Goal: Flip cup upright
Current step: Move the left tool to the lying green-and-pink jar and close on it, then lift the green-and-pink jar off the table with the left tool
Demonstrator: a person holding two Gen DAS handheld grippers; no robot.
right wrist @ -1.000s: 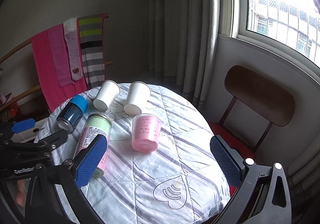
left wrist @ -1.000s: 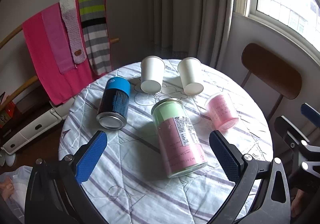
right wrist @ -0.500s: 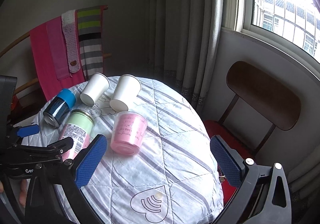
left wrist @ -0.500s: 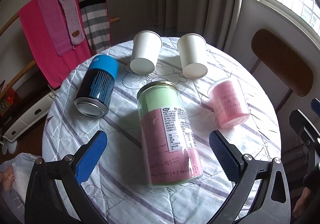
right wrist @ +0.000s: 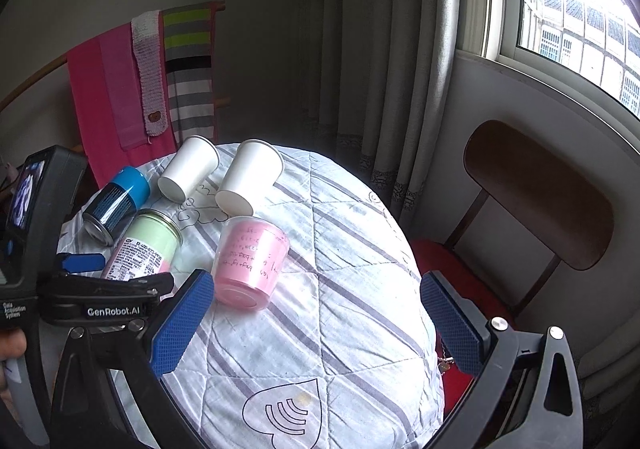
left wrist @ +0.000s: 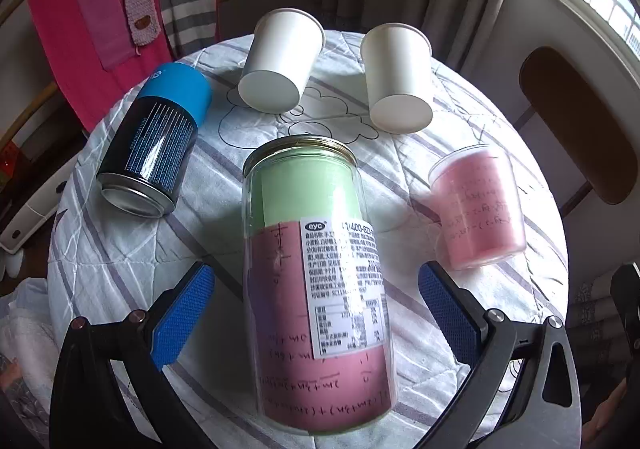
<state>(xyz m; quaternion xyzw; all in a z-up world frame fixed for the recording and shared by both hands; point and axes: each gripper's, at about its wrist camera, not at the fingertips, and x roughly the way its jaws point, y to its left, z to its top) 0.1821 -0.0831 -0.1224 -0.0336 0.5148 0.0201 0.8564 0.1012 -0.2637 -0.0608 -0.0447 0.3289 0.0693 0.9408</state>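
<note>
A tall clear jar-like cup (left wrist: 316, 285) with green and pink paper inside stands upside down on the round table (left wrist: 120, 249). My left gripper (left wrist: 316, 313) is open, its blue pads on either side of the jar without touching. The jar also shows in the right wrist view (right wrist: 144, 249). A clear cup with pink paper (left wrist: 478, 209) stands upside down to its right; it also shows in the right wrist view (right wrist: 250, 261). Two white paper cups (left wrist: 280, 65) (left wrist: 398, 79) stand upside down behind. My right gripper (right wrist: 316, 325) is open and empty above the table's right part.
A black and blue can (left wrist: 156, 145) stands upside down at the left. A wooden chair (right wrist: 536, 201) with a red seat stands right of the table. Pink and striped cloths (right wrist: 120, 97) hang on a rack behind. Curtains and a window are at the back.
My left gripper has moved forward and down, so the green and pink jar now sits between its open pads. My right gripper has drifted slightly left towards the pink cup.
</note>
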